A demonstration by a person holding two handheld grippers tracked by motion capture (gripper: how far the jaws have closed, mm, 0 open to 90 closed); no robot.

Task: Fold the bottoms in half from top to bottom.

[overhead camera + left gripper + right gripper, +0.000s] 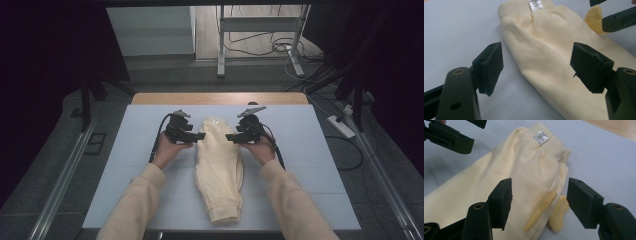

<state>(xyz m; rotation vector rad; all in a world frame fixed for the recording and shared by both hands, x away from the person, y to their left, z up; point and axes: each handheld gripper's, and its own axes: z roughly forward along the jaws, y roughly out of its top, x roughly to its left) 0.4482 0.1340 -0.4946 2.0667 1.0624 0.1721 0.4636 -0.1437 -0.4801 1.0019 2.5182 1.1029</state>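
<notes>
Pale yellow folded trousers [219,165] lie lengthwise on the white table cover [300,150], ribbed waistband with a white label [534,5] at the far end, cuffs toward me. My left gripper [200,136] hovers at the garment's left edge near the waist, jaws open, fabric [544,50] showing between them untouched. On the opposite edge my right gripper [231,137] also stands open over the cloth [534,175], above a loose drawstring end [557,216]. Each gripper's jaws also appear in the other's view: the right gripper [619,17] and the left gripper [449,137].
The wooden table edge [220,98] runs along the far side. Metal frame legs [220,45] and cables [280,47] stand on the floor beyond. A power strip [341,126] lies on the floor at the right. Yellow-sleeved forearms [135,200] come in from the bottom.
</notes>
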